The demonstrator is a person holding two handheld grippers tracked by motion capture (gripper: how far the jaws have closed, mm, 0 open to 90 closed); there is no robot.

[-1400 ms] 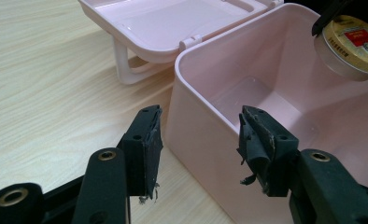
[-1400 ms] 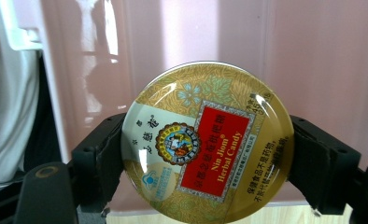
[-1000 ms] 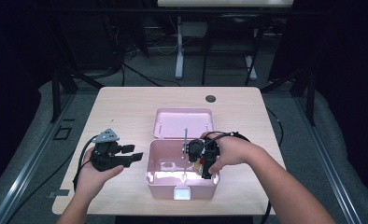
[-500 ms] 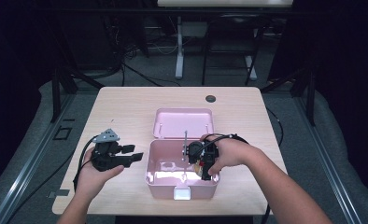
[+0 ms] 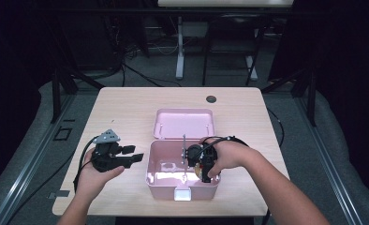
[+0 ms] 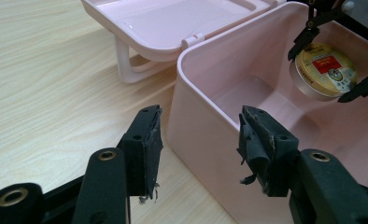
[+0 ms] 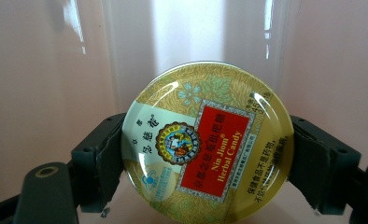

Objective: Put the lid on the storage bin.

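Right gripper (image 7: 205, 158) clamps round candy tin (image 7: 206, 140) inside pink box (image 6: 205, 60); left gripper (image 6: 198, 140) released, jaws astride box wall.

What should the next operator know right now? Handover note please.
Right tongs: shut on the candy tin, held inside the open pink box, above its floor.
Left tongs: open, nothing held, beside the box's left wall over the table.
Box lid lies folded back behind the box.
Done: tin gripped and brought into the box.
Left: likely set the tin down, release, close the lid.
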